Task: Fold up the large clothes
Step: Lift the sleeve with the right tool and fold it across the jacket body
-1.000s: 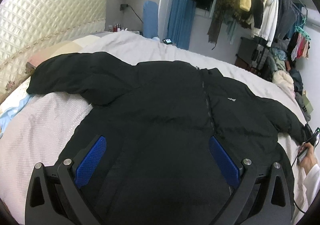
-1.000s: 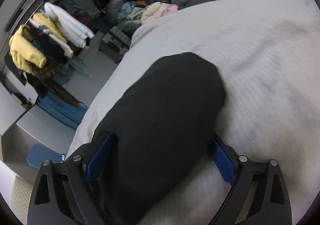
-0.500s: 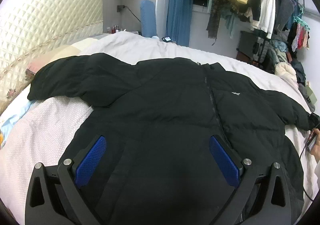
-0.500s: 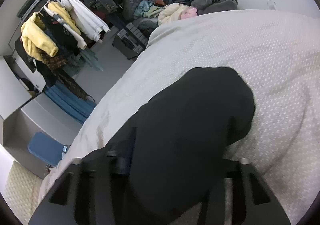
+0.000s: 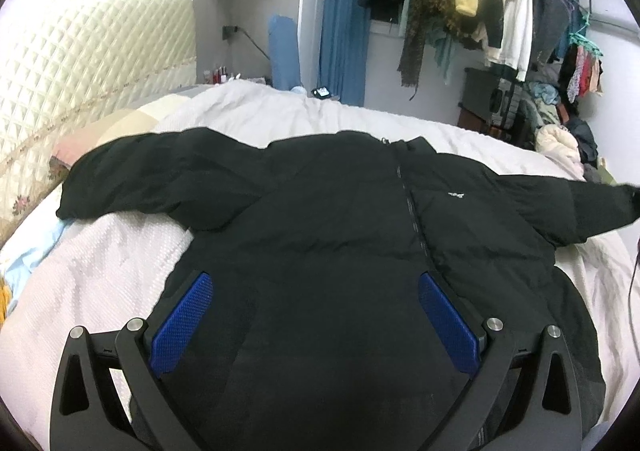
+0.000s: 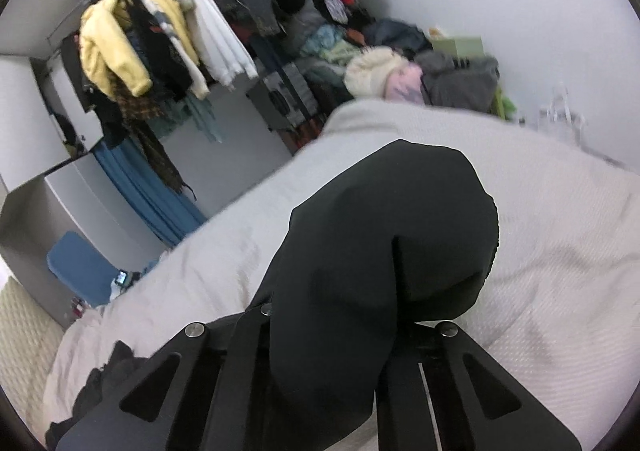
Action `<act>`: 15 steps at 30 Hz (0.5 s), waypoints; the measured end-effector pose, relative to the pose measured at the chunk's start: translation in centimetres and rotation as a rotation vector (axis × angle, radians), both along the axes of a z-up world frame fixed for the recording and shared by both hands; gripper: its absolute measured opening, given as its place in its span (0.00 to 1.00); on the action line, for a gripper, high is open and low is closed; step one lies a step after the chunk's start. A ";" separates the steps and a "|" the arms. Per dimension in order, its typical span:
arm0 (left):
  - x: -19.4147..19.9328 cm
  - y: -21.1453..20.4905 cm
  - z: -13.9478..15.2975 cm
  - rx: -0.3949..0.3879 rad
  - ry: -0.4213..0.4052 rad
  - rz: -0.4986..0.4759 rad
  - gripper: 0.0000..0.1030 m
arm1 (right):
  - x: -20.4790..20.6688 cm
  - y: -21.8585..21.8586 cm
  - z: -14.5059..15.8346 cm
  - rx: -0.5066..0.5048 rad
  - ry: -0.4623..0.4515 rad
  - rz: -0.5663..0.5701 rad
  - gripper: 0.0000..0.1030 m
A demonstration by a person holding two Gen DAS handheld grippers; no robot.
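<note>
My right tongs (image 6: pixel 336 315) are clamped on the black jacket's sleeve (image 6: pixel 384 243), which buries their pads. My left tongs (image 5: pixel 316 287) stand wide above the jacket (image 5: pixel 320 219), nothing pinched. It lies front-up across the white bedspread (image 5: pixel 100 251), its hem cut off below. A quilted headboard (image 5: pixel 80 63) and crowded clothes rail (image 5: pixel 480 3) stand behind.

The black jacket (image 5: pixel 340 219) hides the right gripper's pads at lower centre in the right wrist view. Its hem runs off the left wrist view's bottom edge.
</note>
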State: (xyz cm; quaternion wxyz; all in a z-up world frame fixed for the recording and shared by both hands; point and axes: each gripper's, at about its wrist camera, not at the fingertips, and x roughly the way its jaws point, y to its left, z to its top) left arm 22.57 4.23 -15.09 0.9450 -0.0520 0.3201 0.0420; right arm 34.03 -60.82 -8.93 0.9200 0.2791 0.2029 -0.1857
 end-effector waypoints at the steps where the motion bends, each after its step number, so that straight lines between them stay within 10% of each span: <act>1: -0.2 0.2 0.2 0.000 -0.007 -0.004 1.00 | -0.1 0.8 1.8 -0.021 -0.012 0.007 0.07; 15: -2.7 3.3 1.3 0.003 -0.078 -0.044 1.00 | 2.9 18.3 18.6 -0.296 -0.128 0.216 0.07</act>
